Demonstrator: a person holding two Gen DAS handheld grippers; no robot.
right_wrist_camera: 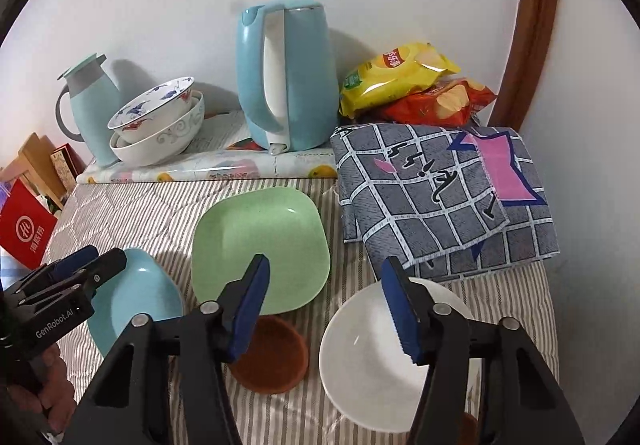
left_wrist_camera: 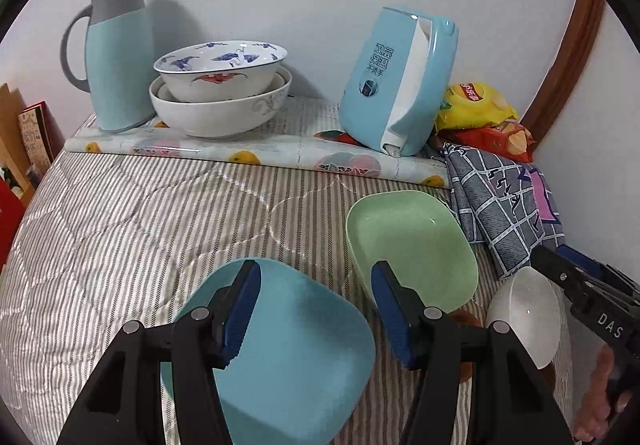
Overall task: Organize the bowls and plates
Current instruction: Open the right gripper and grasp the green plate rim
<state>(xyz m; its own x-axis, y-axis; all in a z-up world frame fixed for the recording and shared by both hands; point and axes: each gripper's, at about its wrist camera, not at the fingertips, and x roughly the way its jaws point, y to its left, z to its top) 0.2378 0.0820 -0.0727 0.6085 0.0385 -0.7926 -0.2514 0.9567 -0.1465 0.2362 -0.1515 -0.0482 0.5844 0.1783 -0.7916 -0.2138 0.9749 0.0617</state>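
Note:
A blue square plate lies on the striped cloth under my open left gripper; it also shows in the right wrist view. A green square plate lies beyond it. My open right gripper hovers over a white bowl and a brown round dish. Two stacked patterned bowls stand on a raised board at the back.
A teal jug and a blue kettle stand on the floral board. Snack bags and a folded checked cloth lie at the right. Red box at the left edge.

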